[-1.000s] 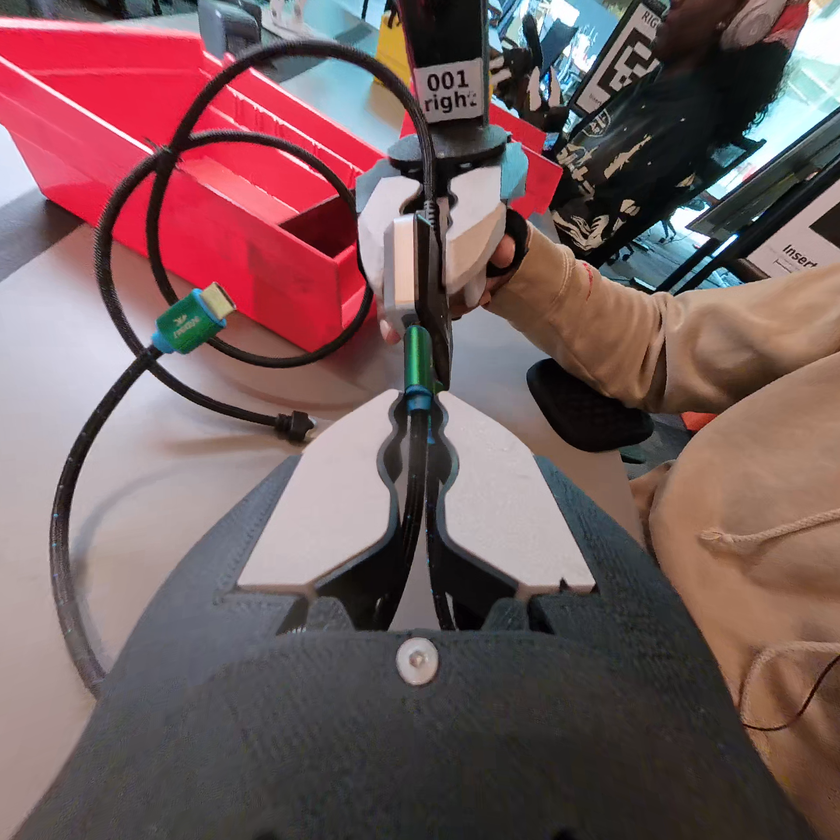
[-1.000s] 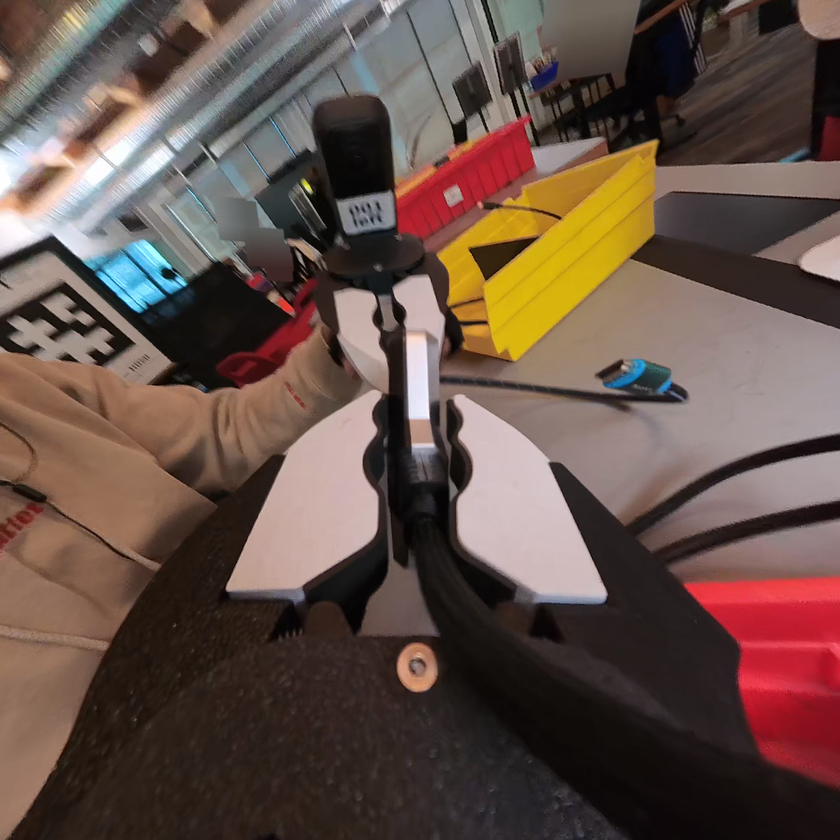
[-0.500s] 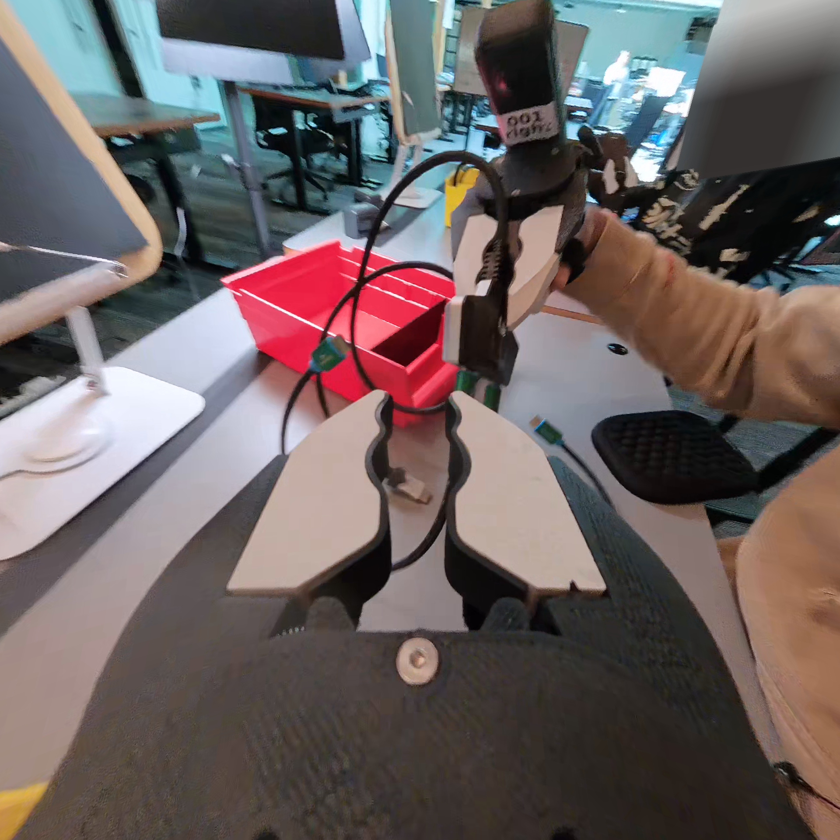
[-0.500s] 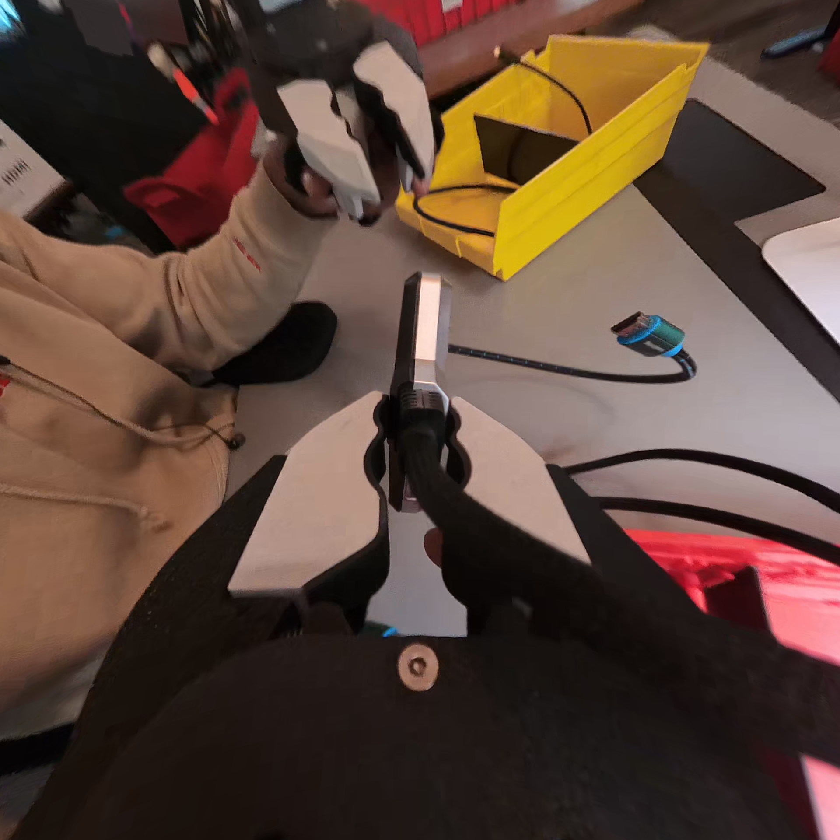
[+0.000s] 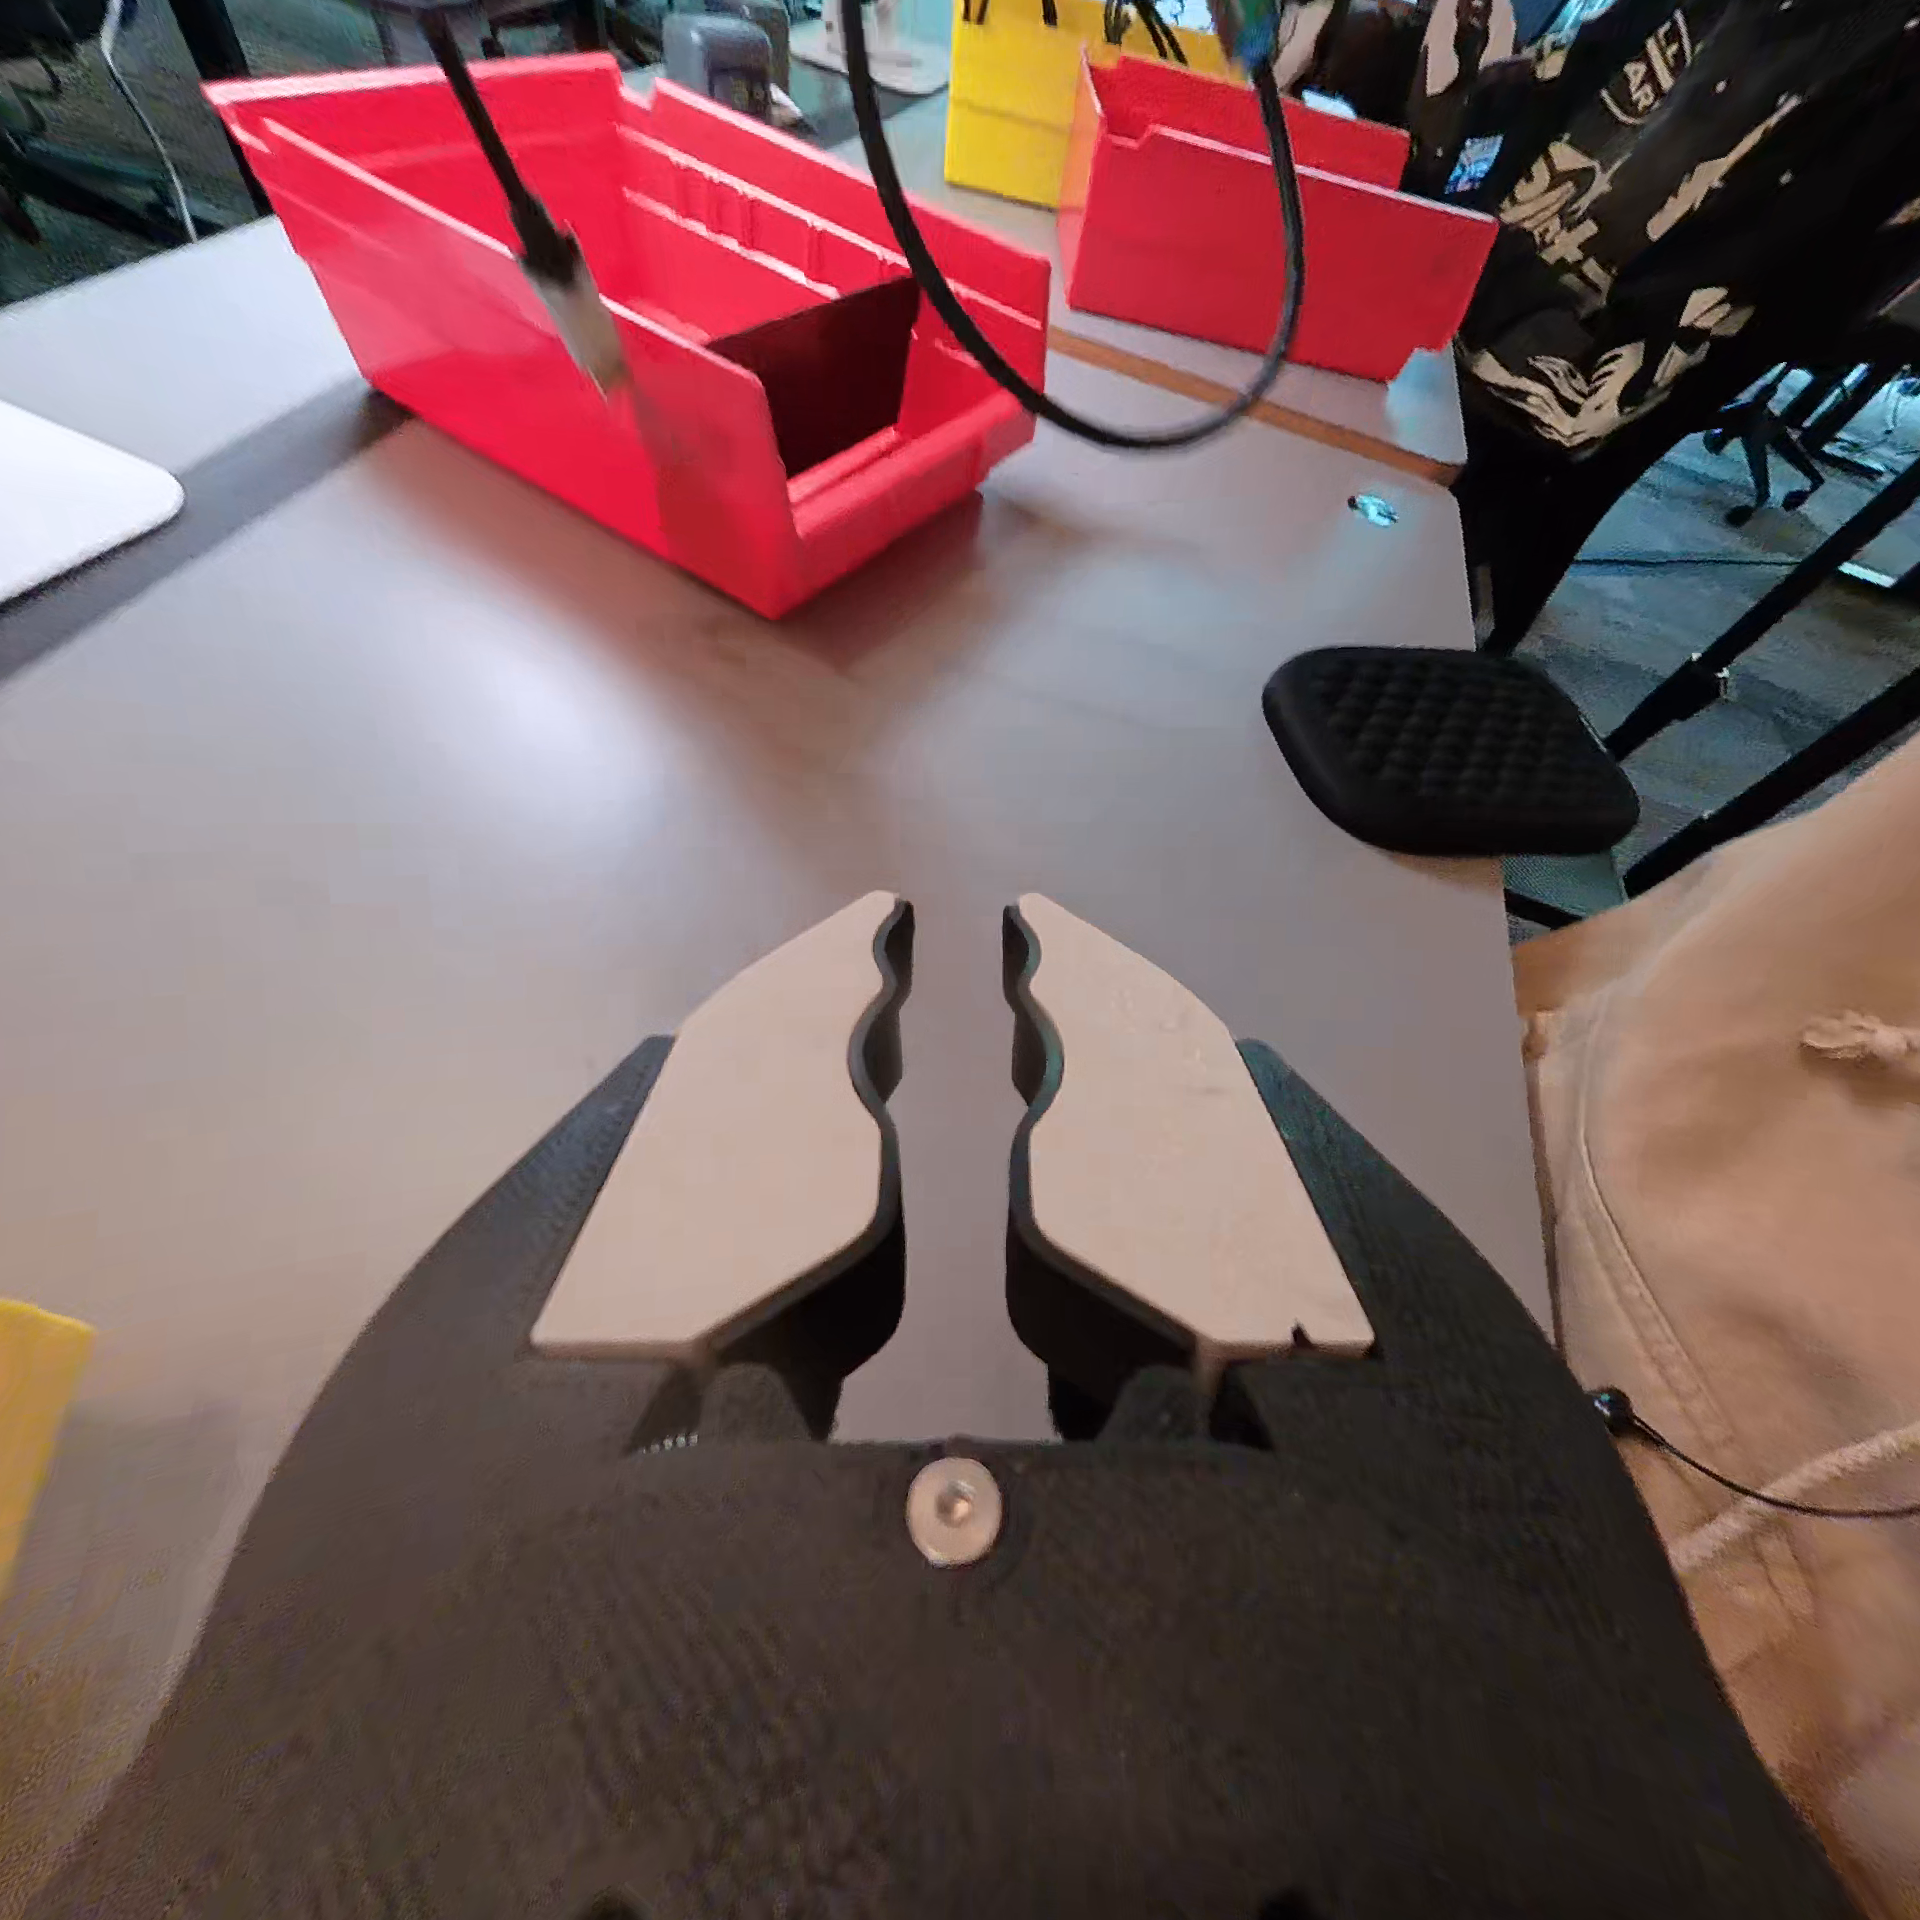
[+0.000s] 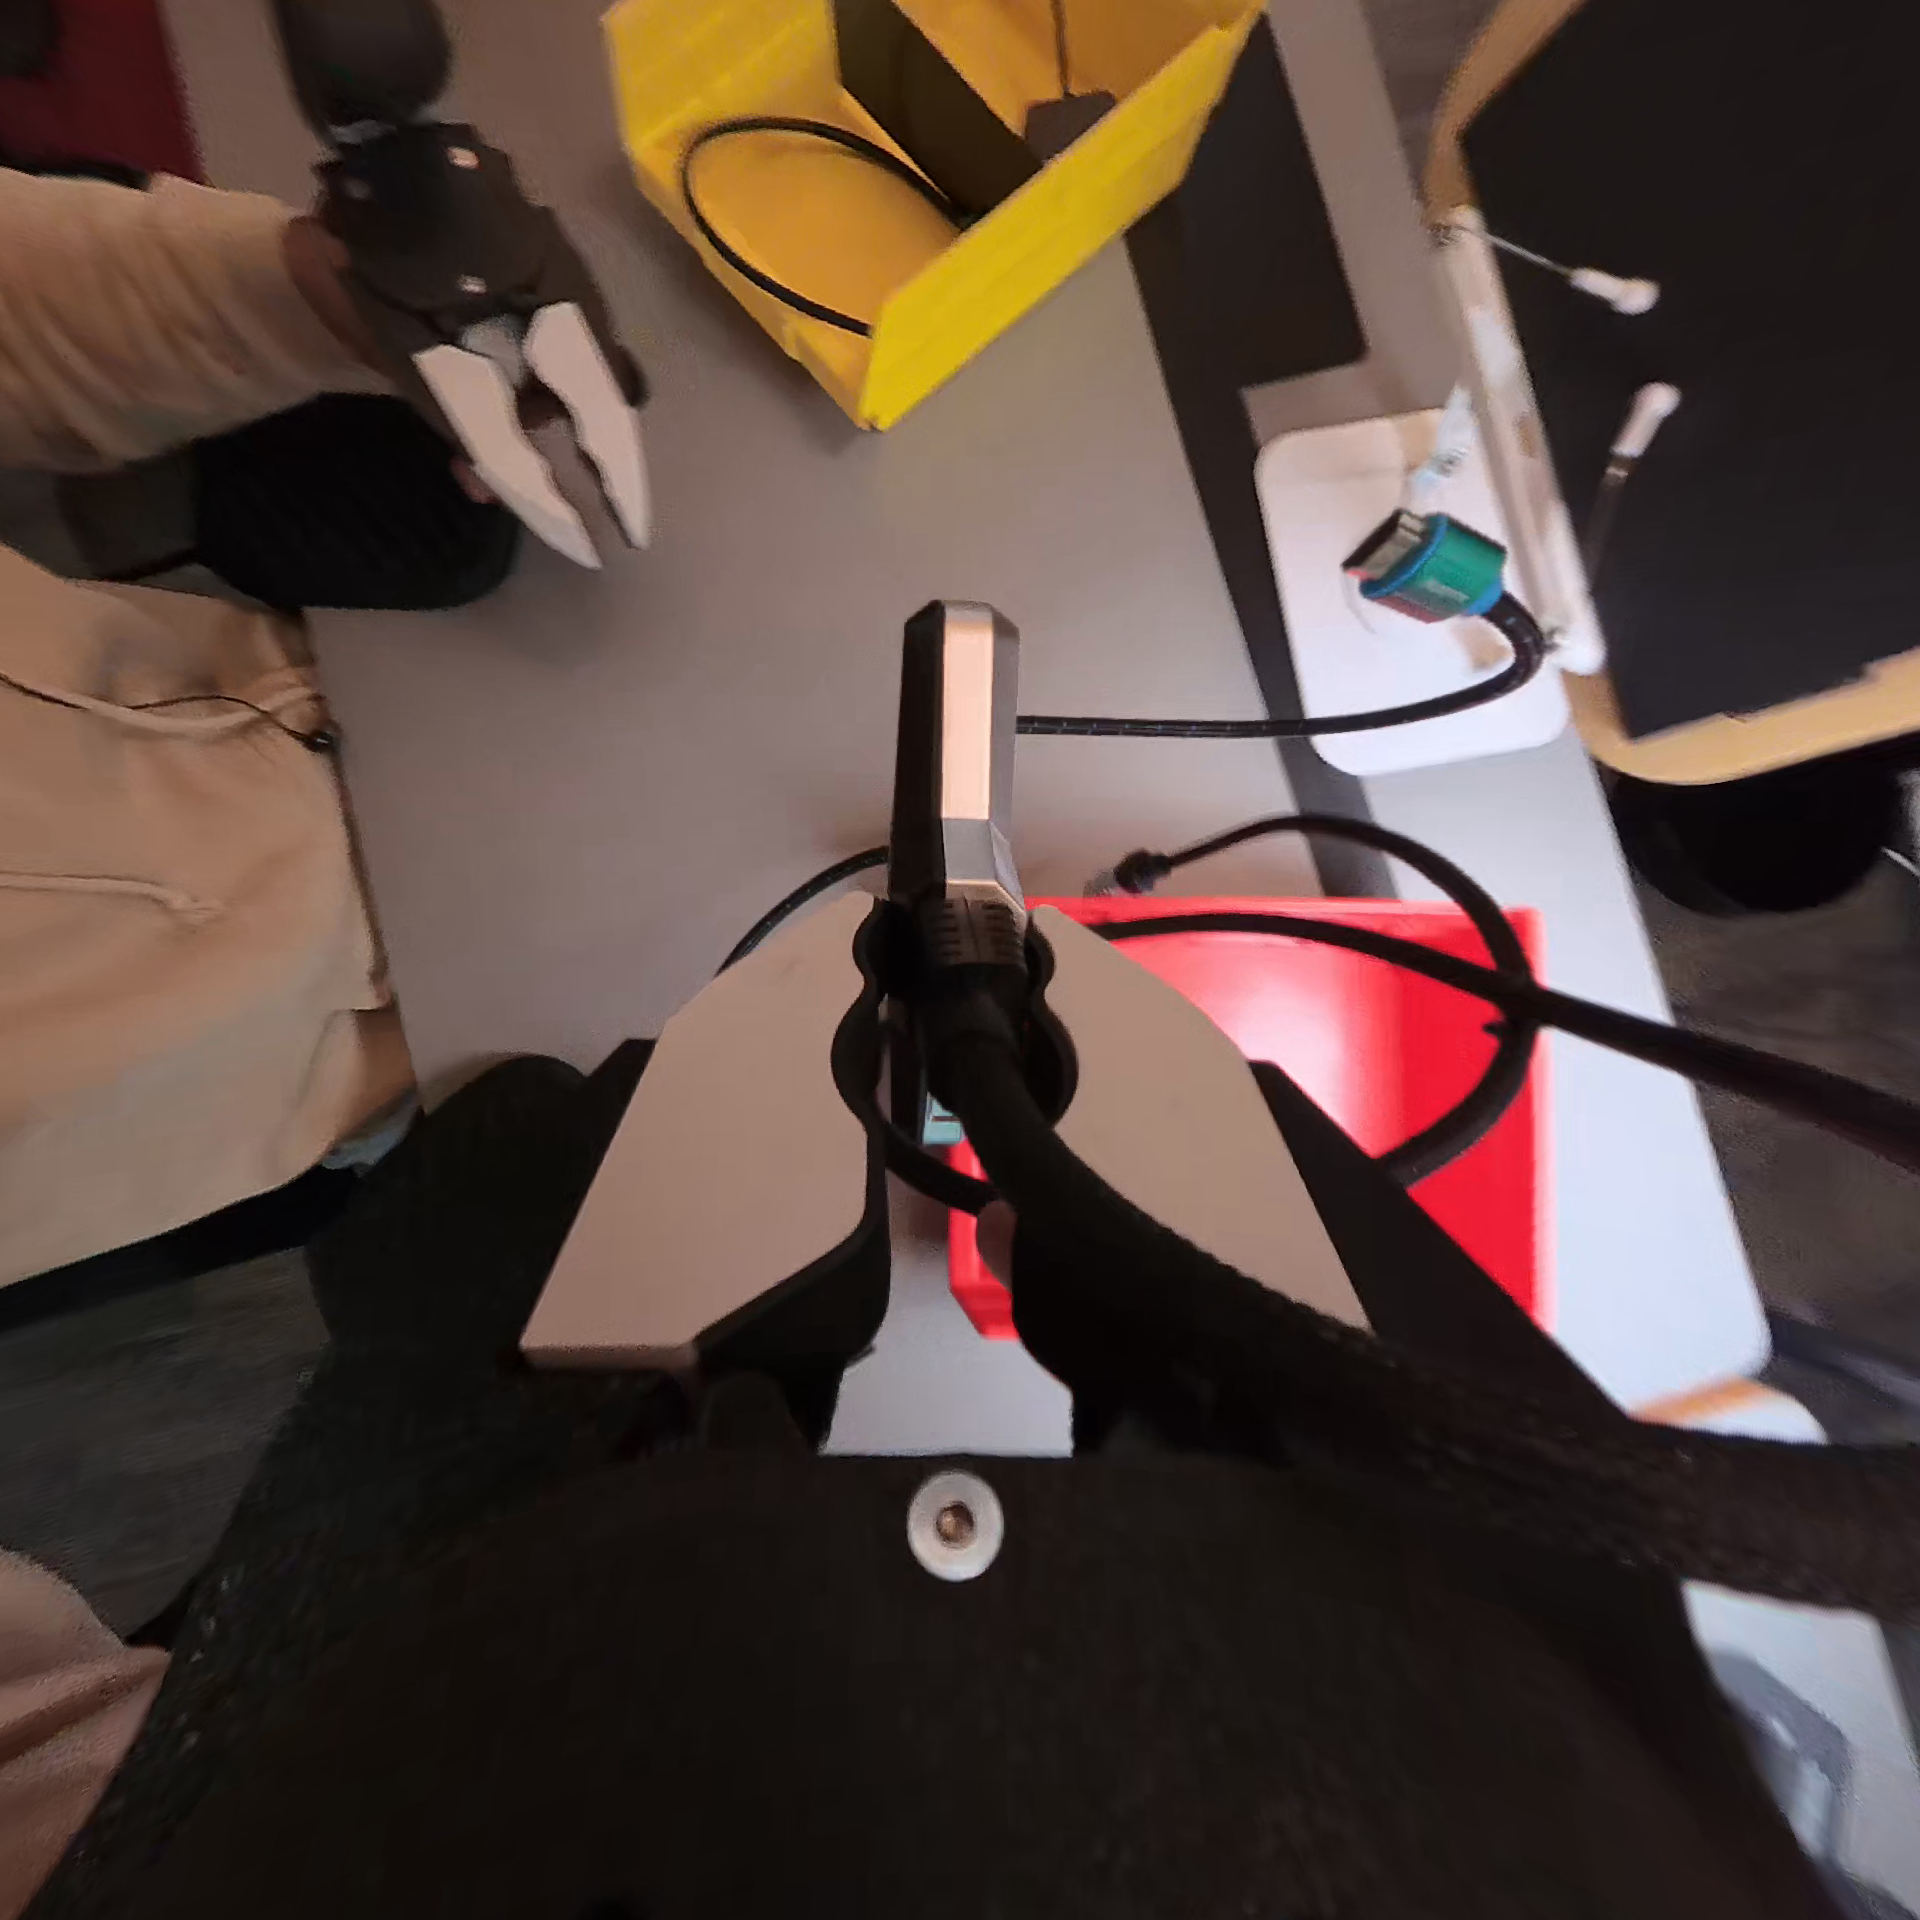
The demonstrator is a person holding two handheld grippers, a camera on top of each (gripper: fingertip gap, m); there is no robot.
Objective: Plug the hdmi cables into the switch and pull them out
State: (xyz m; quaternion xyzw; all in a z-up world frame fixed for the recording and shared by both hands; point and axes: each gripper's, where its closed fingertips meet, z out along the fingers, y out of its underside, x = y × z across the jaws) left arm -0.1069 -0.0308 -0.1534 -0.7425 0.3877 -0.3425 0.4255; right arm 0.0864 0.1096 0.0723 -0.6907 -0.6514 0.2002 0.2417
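My right gripper (image 6: 956, 914) is shut on the cable end of the silver and black switch (image 6: 961, 717) and holds it up in the air, pointing forward. A thick black cable runs back from it between my fingers. A green and blue HDMI plug (image 6: 1423, 571) hangs free to the right on a thin black cable. My left gripper (image 5: 958, 909) is open and empty, low over the grey table (image 5: 416, 831). It also shows in the right wrist view (image 6: 611, 551), apart from the switch. In the left wrist view a silver plug (image 5: 577, 312) and a black cable loop (image 5: 1132, 436) hang blurred over the red bin (image 5: 499, 343).
The red bin also lies below the switch (image 6: 1351, 1018). A yellow bin (image 6: 997, 260) with a coiled cable stands beyond. A second red bin (image 5: 1247, 239), a white monitor base (image 6: 1340, 665) and a black chair armrest (image 5: 1444, 748) border the table. The person's beige sleeve is at the side.
My left gripper has let go of the green plug's cable, opened and drawn back low over the table. My right gripper has lifted the switch high, with cables now dangling over the red bin.
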